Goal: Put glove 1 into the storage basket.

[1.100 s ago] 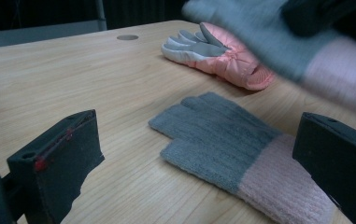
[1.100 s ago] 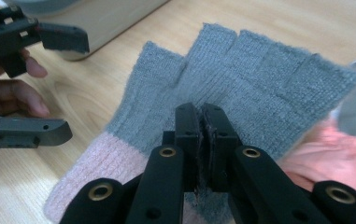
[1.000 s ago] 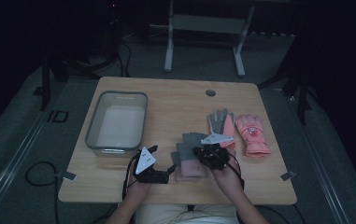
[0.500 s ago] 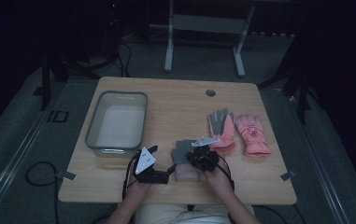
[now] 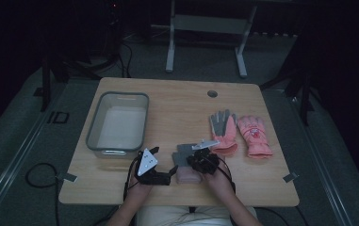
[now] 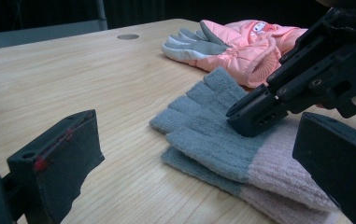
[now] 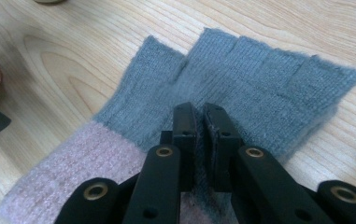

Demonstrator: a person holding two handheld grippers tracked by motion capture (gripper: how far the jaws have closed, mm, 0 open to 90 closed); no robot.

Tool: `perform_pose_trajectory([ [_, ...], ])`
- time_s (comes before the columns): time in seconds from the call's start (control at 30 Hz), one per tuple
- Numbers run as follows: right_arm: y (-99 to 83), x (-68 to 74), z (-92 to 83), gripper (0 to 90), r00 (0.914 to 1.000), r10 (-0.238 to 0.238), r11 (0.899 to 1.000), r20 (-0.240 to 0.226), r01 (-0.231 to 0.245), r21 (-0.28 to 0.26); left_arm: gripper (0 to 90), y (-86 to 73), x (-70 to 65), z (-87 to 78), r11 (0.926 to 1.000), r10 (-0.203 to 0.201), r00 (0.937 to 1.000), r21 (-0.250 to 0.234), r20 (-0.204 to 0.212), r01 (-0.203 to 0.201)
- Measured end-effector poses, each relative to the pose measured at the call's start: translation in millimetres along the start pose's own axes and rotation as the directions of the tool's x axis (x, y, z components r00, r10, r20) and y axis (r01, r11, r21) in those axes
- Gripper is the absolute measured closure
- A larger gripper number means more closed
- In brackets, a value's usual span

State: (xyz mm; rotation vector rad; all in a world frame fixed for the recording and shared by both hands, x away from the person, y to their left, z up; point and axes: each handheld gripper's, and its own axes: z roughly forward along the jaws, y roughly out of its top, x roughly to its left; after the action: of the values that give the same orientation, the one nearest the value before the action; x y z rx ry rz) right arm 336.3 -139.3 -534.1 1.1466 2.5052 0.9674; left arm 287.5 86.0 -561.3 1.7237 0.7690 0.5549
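A stacked pair of grey knit fingerless gloves [image 5: 182,153] with pale pink cuffs lies near the table's front edge, fingers pointing away. My right gripper [image 5: 194,162] comes down on the top glove [image 7: 269,84], its jaws pinched together on a fold of grey knit [image 7: 199,116]. In the left gripper view the right gripper [image 6: 250,116] presses into the top glove [image 6: 203,144]. My left gripper [image 5: 164,160] rests just left of the pair. Its jaws stand wide open [image 6: 201,140], one on each side of the gloves, holding nothing.
Two pink padded gloves [image 5: 224,129] [image 5: 255,136] lie side by side to the right, one palm up with a grey palm. A clear plastic bin [image 5: 93,129] stands at the left. A round cable hole [image 5: 212,93] sits near the table's far edge.
My right gripper has moved left from beside the pink gloves onto the grey knit pair and has taken hold of the top one. The left gripper has stayed put.
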Motion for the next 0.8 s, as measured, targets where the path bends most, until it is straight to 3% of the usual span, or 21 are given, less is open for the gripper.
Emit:
perform_pose_trajectory([
  [0.1,1.3,-1.7,-4.7,78.5,0.9999,0.008,1.000,-0.012,-0.008,-0.012,0.7,0.5,-3.2,-0.2,0.9994,0.032,0.9995,-0.015,-0.001,-0.032],
  [0.2,5.6,-7.6,-16.5,73.2,0.9999,0.000,0.999,-0.015,-0.001,-0.049,0.8,2.9,-5.1,-0.8,0.9977,0.067,0.9965,0.008,0.049,-0.068],
  [0.3,12.6,-21.3,-27.5,66.9,0.9998,0.015,0.997,0.009,-0.015,-0.080,0.7,9.3,-6.7,-2.8,0.9991,0.035,0.9906,0.019,0.133,-0.038],
  [0.37,18.1,-31.7,-32.9,62.1,0.9994,0.029,0.995,0.019,-0.027,-0.094,1.2,17.4,-9.8,-4.9,0.9994,0.024,0.9826,0.019,0.184,-0.028],
  [0.4,22.1,-36.9,-35.2,60.1,0.9992,0.032,0.995,0.023,-0.029,-0.098,2.5,20.2,-11.3,-4.8,0.9994,0.023,0.9811,0.022,0.192,-0.028],
  [0.47,28.2,-42.5,-36.0,58.6,0.9993,0.032,0.995,0.018,-0.030,-0.097,3.9,28.0,-16.4,-2.2,0.9950,0.042,0.9811,0.081,0.189,-0.058],
  [0.5,31.7,-45.2,-34.6,57.6,0.9995,0.029,0.995,0.012,-0.028,-0.091,4.5,31.9,-21.3,1.2,0.9878,0.050,0.9826,0.137,0.179,-0.075],
  [0.53,35.2,-47.9,-31.6,57.4,0.9994,0.034,0.996,0.009,-0.033,-0.084,4.5,33.7,-24.1,3.3,0.9831,0.055,0.9814,0.161,0.184,-0.086],
  [0.6,38.5,-50.3,-24.9,56.3,0.9994,0.034,0.998,0.005,-0.034,-0.060,4.6,34.1,-31.2,6.8,0.9757,0.079,0.9639,0.179,0.254,-0.127],
  [0.63,39.3,-51.0,-19.8,55.2,0.9994,0.035,0.998,0.006,-0.035,-0.046,5.5,33.7,-34.2,8.4,0.9725,0.090,0.9607,0.185,0.263,-0.141],
  [0.73,39.0,-52.5,-6.1,51.5,0.9992,0.039,0.999,0.003,-0.039,-0.006,12.3,29.6,-42.8,12.6,0.9607,0.148,0.9404,0.181,0.306,-0.210],
  [0.8,38.5,-52.8,2.1,47.8,0.9991,0.042,0.999,-0.001,-0.042,0.020,14.4,27.4,-45.7,17.9,0.9454,0.182,0.9277,0.201,0.326,-0.256],
])
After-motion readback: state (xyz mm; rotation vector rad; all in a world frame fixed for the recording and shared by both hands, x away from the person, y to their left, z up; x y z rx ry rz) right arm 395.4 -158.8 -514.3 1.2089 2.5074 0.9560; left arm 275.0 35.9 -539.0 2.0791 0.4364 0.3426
